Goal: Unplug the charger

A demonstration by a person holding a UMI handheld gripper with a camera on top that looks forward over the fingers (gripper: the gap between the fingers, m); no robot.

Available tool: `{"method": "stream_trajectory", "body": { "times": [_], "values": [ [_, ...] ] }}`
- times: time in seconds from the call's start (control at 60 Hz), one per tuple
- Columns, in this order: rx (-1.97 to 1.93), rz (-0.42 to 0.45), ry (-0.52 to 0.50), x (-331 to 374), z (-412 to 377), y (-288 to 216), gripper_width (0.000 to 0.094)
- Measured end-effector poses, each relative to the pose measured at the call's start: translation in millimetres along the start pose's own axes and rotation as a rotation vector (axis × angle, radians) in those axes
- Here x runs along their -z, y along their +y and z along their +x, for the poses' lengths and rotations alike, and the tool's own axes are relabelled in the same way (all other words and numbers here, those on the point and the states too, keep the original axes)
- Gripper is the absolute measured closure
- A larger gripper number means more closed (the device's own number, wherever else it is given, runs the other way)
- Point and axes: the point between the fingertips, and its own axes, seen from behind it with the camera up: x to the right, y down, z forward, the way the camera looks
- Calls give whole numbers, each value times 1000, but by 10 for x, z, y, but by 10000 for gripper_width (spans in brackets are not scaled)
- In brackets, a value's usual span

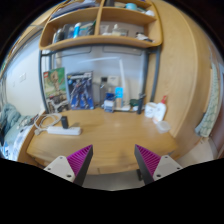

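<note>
Nearest, the gripper (113, 160) holds its fingers (78, 160) spread apart with nothing between them, above the near edge of the wooden surface (110, 135). Farther off to the left, a white power strip (65, 129) lies on it, and the charger seems plugged there, though that cannot be confirmed. Likely still the approach step; next calls for moving left and forward.
</note>
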Motion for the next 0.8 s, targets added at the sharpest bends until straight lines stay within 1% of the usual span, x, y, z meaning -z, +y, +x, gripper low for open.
{"method": "stream_trajectory", "body": {
  "times": [0.117, 0.3, 0.4, 0.517, 0.617, 0.667, 0.733, 0.767, 0.783, 0.8],
  "values": [
    [45, -66, -114, -472, -705, 326, 90],
    [124, -108, -258, -1194, -1709, 493, 72],
    [141, -90, -297, -1603, -2133, 365, 77],
    [137, -63, -313, -2055, -2477, 170, 85],
    [121, -22, -313, -2390, -2658, -32, 134],
    [115, 3, -310, -2528, -2717, -113, 184],
    [103, 7, -304, -2678, -2768, -170, 240],
    [93, 15, -301, -2738, -2788, -215, 287],
    [88, 23, -303, -2767, -2790, -235, 264],
    [85, 29, -302, -2788, -2795, -255, 353]
  ]
}}
